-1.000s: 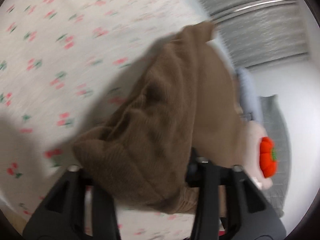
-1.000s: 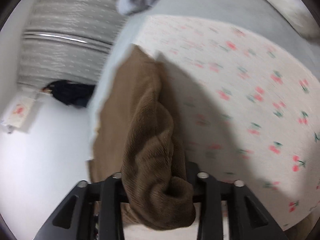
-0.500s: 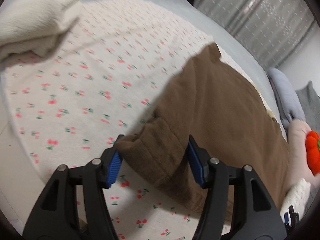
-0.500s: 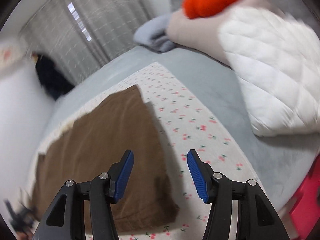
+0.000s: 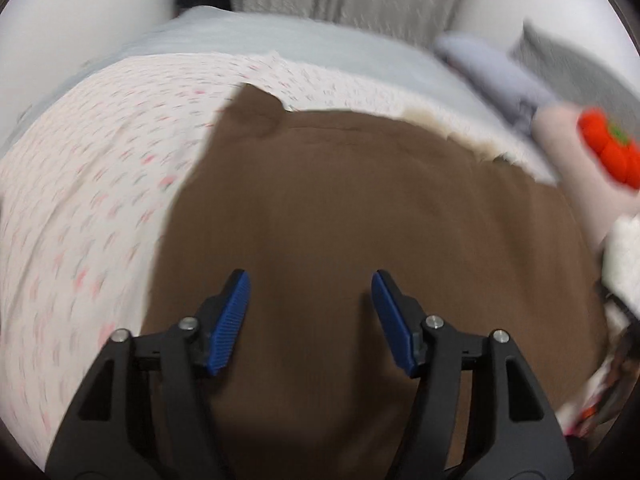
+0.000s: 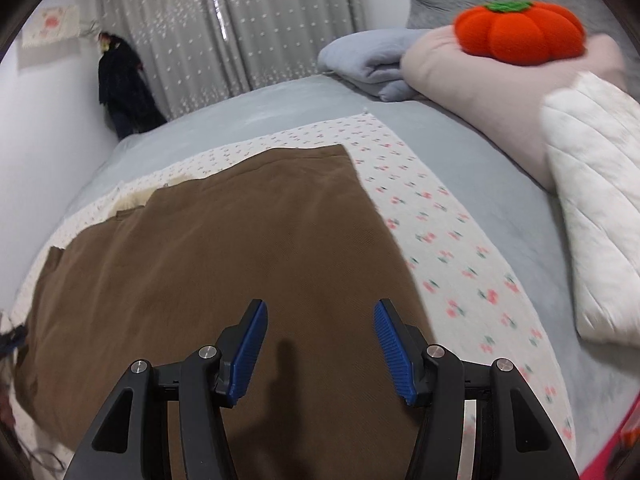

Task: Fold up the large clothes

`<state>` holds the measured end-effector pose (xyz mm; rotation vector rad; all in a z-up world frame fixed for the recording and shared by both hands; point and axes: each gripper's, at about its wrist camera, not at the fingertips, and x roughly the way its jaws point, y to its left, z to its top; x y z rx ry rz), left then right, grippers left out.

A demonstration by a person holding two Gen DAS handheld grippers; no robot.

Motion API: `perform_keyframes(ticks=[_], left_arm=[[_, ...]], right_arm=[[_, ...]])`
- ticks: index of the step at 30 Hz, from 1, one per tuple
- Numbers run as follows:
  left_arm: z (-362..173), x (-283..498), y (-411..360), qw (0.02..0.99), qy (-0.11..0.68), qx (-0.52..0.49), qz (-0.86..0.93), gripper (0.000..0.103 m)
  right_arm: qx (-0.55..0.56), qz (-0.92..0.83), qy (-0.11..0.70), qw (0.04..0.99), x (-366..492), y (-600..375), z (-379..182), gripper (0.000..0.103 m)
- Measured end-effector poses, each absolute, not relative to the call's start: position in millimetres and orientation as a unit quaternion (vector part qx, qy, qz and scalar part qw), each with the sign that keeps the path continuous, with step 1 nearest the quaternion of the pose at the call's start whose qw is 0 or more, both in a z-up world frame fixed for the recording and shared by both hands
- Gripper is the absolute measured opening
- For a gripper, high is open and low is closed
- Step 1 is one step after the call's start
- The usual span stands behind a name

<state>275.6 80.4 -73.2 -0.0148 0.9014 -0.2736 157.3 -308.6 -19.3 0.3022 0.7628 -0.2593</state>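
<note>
Brown garment [image 5: 360, 208]: finely ribbed cloth, lying flat and spread across the middle and lower part of both wrist views; in the right wrist view [image 6: 224, 248] its long axis runs from the lower left toward the upper middle of the frame, ending in a straight far edge.
Garment corner: at the upper left in the left wrist view one corner sticks up in a small curled point.
Writing: none can be read on the garment or the bedding.
Cherry-print sheet [image 6: 448, 248]: white cloth with small pink and green cherries, under the garment, showing to its right in the right wrist view and to its left, blurred, in the left wrist view [image 5: 88, 208].
Bed [image 6: 256, 116]: pale grey cover beneath the sheet, filling the upper middle.
Left hand-held gripper [image 5: 310, 308]: black arms, ribbed blue pads [image 5: 230, 320]; jaws have just been opening and stand apart above the garment, nothing clamped between them.
Right hand-held gripper [image 6: 318, 340]: same build, blue pads [image 6: 250, 346]; jaws parted after just opening, empty, over the garment's near end.
Orange plush pumpkin [image 6: 520, 30]: lobed, green top, on a pinkish pillow [image 6: 472, 80] at upper right.
White quilted pillow [image 6: 592, 200]: right edge.
Grey folded blanket [image 6: 368, 60]: beside the pinkish pillow.
Curtain [image 6: 256, 24]: grey, dotted, upper middle.
</note>
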Motion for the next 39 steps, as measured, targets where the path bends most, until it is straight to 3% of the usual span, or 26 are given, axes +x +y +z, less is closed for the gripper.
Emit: perform_keyframes(ticks=[2, 8, 12, 15, 20, 24, 29, 39], left_arm=[[-83, 318, 65, 0.893, 0.43, 0.048, -0.122, 0.065], [-96, 408, 75, 0.906, 0.414, 0.078, -0.049, 0.065], [-107, 438, 120, 0.897, 0.442, -0.022, -0.009, 0.067], [-100, 433, 142, 0.895, 0.437, 0.01, 0.086, 0.063], [-74, 386, 181, 0.893, 0.44, -0.057, 0.072, 0.064], [-51, 332, 186, 0.893, 0.438, -0.102, 0.039, 0.082], [-37, 253, 183, 0.879, 0.454, -0.147, -0.006, 0.088], [-68, 148, 182, 0.826, 0.487, -0.277, -0.052, 0.093]], right_arm=[[0.135, -0.124, 0.369, 0.911, 172, -307, -21, 0.057], [0.114, -0.136, 0.362, 0.915, 197, -309, -28, 0.057], [0.119, -0.133, 0.37, 0.912, 200, -311, -37, 0.057], [0.116, -0.13, 0.367, 0.914, 198, -312, -35, 0.057], [0.125, -0.135, 0.365, 0.913, 189, -315, -24, 0.058], [0.141, -0.131, 0.354, 0.915, 173, -312, -9, 0.064], [0.145, -0.113, 0.352, 0.918, 154, -297, 9, 0.076], [0.15, -0.09, 0.355, 0.918, 124, -265, 12, 0.083]])
